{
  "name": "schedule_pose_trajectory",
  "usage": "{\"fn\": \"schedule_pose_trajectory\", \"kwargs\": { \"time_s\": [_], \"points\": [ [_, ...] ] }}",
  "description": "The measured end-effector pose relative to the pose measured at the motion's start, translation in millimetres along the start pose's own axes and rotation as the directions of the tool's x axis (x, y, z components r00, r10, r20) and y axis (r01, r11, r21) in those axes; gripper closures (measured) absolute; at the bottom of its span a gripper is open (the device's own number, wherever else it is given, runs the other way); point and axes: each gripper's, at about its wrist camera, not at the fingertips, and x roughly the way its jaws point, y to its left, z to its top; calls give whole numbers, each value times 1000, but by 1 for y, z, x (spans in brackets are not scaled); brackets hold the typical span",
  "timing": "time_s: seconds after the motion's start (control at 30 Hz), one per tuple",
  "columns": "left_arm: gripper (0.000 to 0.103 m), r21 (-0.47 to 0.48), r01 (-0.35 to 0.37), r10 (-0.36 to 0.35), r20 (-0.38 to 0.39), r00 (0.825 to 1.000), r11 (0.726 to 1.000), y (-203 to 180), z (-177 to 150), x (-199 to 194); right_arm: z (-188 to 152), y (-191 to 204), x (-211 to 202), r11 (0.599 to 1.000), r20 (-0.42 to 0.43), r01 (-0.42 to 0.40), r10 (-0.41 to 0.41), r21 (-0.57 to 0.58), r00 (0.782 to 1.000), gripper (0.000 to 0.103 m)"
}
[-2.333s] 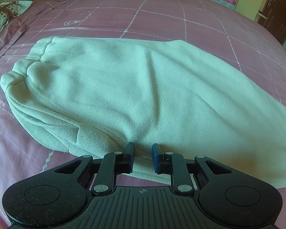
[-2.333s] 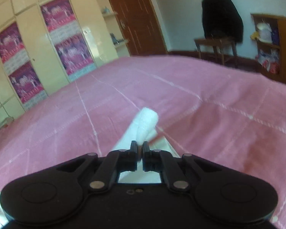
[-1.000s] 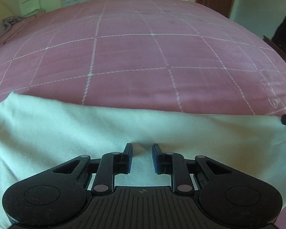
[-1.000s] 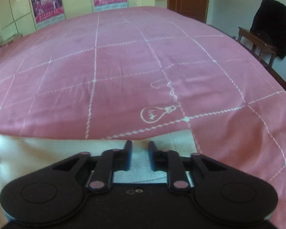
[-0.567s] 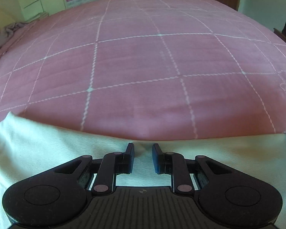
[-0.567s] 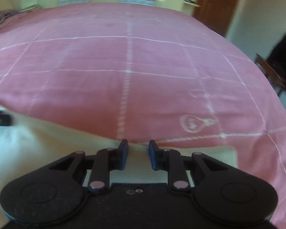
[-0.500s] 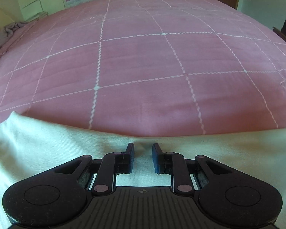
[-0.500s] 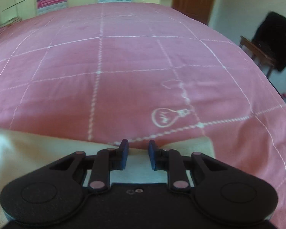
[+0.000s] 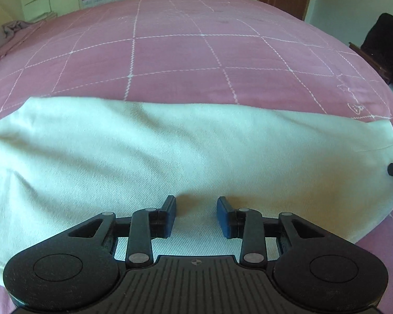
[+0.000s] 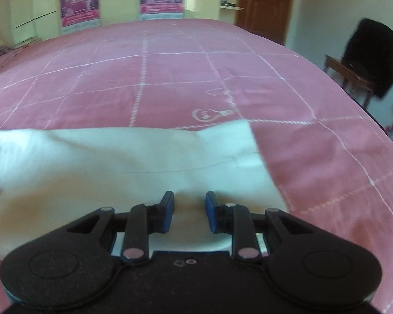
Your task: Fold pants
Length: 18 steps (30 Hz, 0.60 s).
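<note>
Lengthwise fold laid: pants flat on bed. Left gripper and right gripper jaws open, empty. Next: regrip hem, fold across.

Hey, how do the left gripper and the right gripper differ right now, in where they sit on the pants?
The left gripper sits over the middle of the pants, cloth spreading to both sides; the right gripper sits by the end of the pants, pink bedspread just to its right. The left gripper's fingers stand slightly wider apart than the right's. Both are open, holding nothing, low over the near edge of the cloth.
</note>
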Motion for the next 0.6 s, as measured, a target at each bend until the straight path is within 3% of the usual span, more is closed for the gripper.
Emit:
{"fn": "schedule_pose_trajectory", "kwargs": {
  "time_s": [0.07,0.17,0.23,0.27,0.3,0.4,0.47,0.6],
  "points": [
    [68,-11,-32,32,8,999,999,7,-10,-9,-1,-9,-10,998,-8,36,-35,53,999,79],
    [68,-34,-57,58,27,998,998,12,-27,-22,-10,1,-35,999,54,23,-25,32,998,67],
    [67,-18,-60,61,25,998,998,12,-40,-26,-20,12,-36,998,64,57,-56,-11,996,38],
    [67,-2,-64,64,29,998,998,12,-44,-27,-25,13,-28,996,31,84,-83,-18,996,36],
    [67,6,-64,63,32,997,998,13,-46,-29,-25,10,-16,997,-27,83,-83,-5,996,36],
    [67,-51,-48,49,14,999,998,21,-43,-38,-21,-2,-17,988,-28,63,-60,140,998,40],
    [67,-65,-46,48,33,998,997,20,-41,-46,-27,0,-32,981,27,26,-31,191,999,45],
    [67,-36,-34,35,22,999,999,8,-44,-40,-32,18,-56,992,160,35,-54,120,986,44]
  ]
}}
